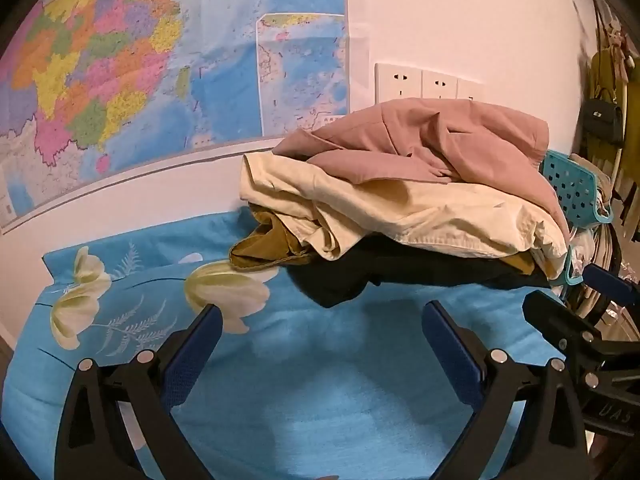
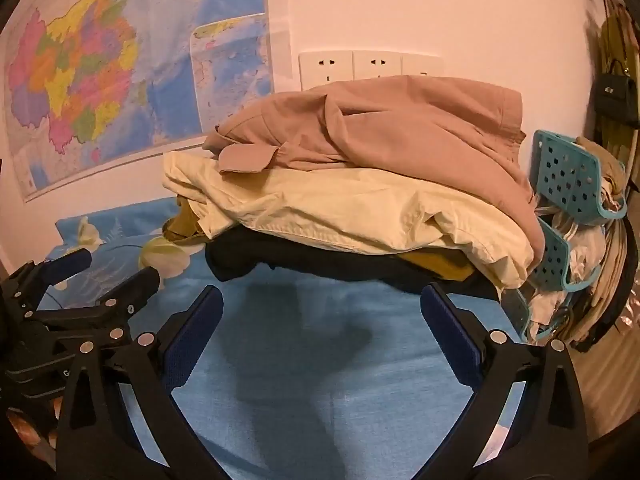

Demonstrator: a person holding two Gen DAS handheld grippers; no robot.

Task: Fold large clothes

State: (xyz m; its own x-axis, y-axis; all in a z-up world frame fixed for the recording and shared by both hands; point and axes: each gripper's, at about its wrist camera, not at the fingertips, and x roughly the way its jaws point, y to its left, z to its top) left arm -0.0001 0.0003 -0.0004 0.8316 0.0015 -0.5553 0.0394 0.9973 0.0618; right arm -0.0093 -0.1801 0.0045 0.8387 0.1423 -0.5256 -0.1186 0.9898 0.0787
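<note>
1. Wall (image 1: 460, 20): pale, behind everything. A large coloured map (image 1: 120, 60) hangs on its left part; a row of white sockets (image 2: 368, 66) sits right of the map, the lower edges hidden by the clothes.
2. Bed sheet (image 1: 312, 400): blue, printed with cream flowers (image 1: 228, 288) and fern sprigs on the left side. It fills the foreground under both my claws.
3. Clothes pile (image 2: 360, 208): the task's thing. It lies on the sheet at the far side, against the wall, ahead of both claws and apart from them.
4. Pile layers, top down: pink jacket (image 2: 380, 128) with a flapped pocket showing; cream garment (image 2: 340, 208); mustard garment (image 1: 264, 248) poking out at the left end; black garment (image 2: 320, 256) at the bottom, touching the sheet. All are crumpled, none folded flat.
5. Teal perforated basket (image 2: 568, 176): just right of the pile, holding pale fabric.
6. Black handbag (image 2: 616, 96): hanging at the far right edge.
7. My left gripper (image 1: 320, 332): jaws wide apart, nothing between them, only sheet below. It points slightly down toward the pile.
8. My right gripper (image 2: 320, 320): jaws likewise wide apart, empty, over the sheet and short of the black garment.
9. Each claw shows in the other's view, side by side.
</note>
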